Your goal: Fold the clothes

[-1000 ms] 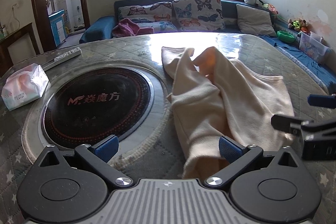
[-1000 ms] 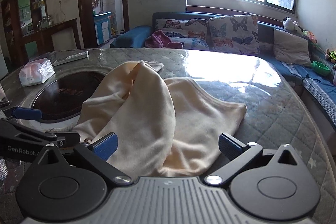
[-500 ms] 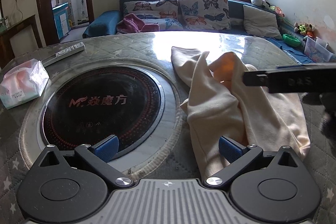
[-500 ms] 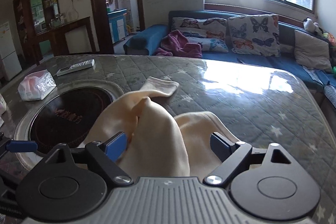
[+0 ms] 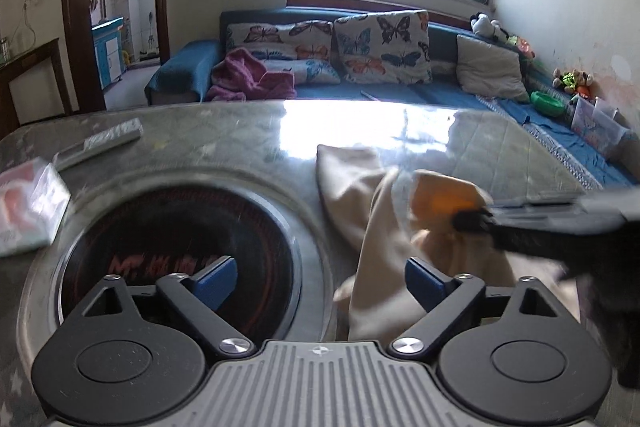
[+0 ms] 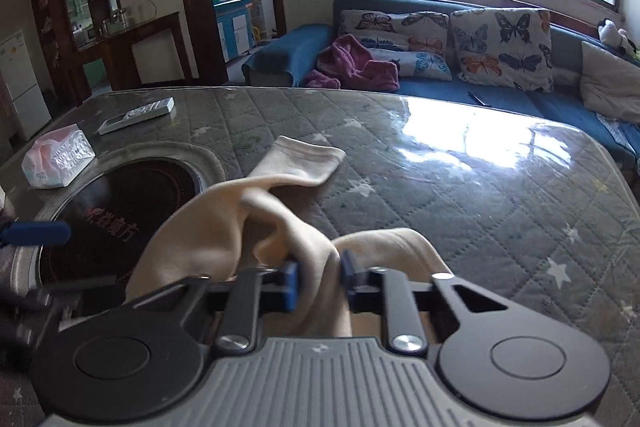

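A cream garment (image 6: 224,227) lies bunched on the quilted grey table (image 6: 460,195), one sleeve (image 6: 304,159) stretched toward the far side. My right gripper (image 6: 318,283) is shut on a raised fold of the cream garment. In the left wrist view the garment (image 5: 384,227) lies right of centre, and the right gripper (image 5: 472,221) reaches in from the right, pinching it. My left gripper (image 5: 320,277) is open and empty, low over the table beside the garment's left edge.
A round black hotplate (image 5: 176,239) is set into the table at the left. A tissue pack (image 6: 58,159) and a remote control (image 6: 138,115) lie at the table's far left. A blue sofa (image 6: 440,67) with butterfly cushions stands behind.
My right gripper has closed on a fold of the garment and moved forward over it. My left gripper has stayed open, and its view has shifted slightly.
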A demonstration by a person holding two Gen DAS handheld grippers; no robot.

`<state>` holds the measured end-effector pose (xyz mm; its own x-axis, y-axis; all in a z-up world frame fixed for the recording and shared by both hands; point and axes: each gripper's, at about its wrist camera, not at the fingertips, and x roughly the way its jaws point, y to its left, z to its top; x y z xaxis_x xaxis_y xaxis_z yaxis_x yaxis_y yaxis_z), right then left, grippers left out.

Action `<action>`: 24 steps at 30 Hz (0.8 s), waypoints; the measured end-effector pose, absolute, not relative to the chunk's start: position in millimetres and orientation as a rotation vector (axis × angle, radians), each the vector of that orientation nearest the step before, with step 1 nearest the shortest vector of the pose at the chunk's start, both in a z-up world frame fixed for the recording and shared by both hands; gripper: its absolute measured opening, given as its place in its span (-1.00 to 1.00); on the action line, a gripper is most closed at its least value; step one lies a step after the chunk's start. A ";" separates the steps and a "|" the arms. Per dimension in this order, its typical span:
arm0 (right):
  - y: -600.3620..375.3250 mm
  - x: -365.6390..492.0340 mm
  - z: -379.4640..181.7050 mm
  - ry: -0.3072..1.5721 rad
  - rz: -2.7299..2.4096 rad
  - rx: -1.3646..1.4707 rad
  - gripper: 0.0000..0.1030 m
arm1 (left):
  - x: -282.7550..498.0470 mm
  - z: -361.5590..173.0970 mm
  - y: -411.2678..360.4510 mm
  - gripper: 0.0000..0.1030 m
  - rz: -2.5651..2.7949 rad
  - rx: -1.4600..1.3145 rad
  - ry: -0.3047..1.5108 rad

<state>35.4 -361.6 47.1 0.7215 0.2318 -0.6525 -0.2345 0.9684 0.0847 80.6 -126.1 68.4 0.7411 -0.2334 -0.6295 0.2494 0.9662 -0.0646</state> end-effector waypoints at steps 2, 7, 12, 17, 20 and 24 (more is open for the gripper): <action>-367.9 28.9 49.6 0.702 0.242 -0.007 -0.82 | 90.9 69.6 -132.0 0.71 -0.281 0.029 0.676; -398.5 -4.9 68.2 0.621 0.178 0.003 -0.85 | 111.9 63.3 -154.4 0.69 -0.333 0.068 0.670; -441.3 -60.0 85.9 0.551 0.069 0.008 -0.86 | 132.4 47.5 -165.6 0.33 -0.375 0.065 0.742; -481.8 -118.5 89.9 0.523 -0.068 0.033 -0.86 | 134.0 41.1 -156.8 -0.75 -0.406 0.017 0.766; -502.3 -145.2 83.8 0.530 -0.146 0.049 -0.86 | 125.1 45.6 -145.3 -0.89 -0.403 -0.016 0.750; -530.2 -171.1 69.2 0.540 -0.238 0.103 -0.90 | 97.9 58.2 -122.6 -0.93 -0.371 -0.041 0.704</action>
<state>-171.1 -530.2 69.2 0.8313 -0.1972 -0.5197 0.2509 0.9674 0.0342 97.9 -122.6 58.2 0.6996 -0.3470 -0.6246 0.3195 0.9338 -0.1609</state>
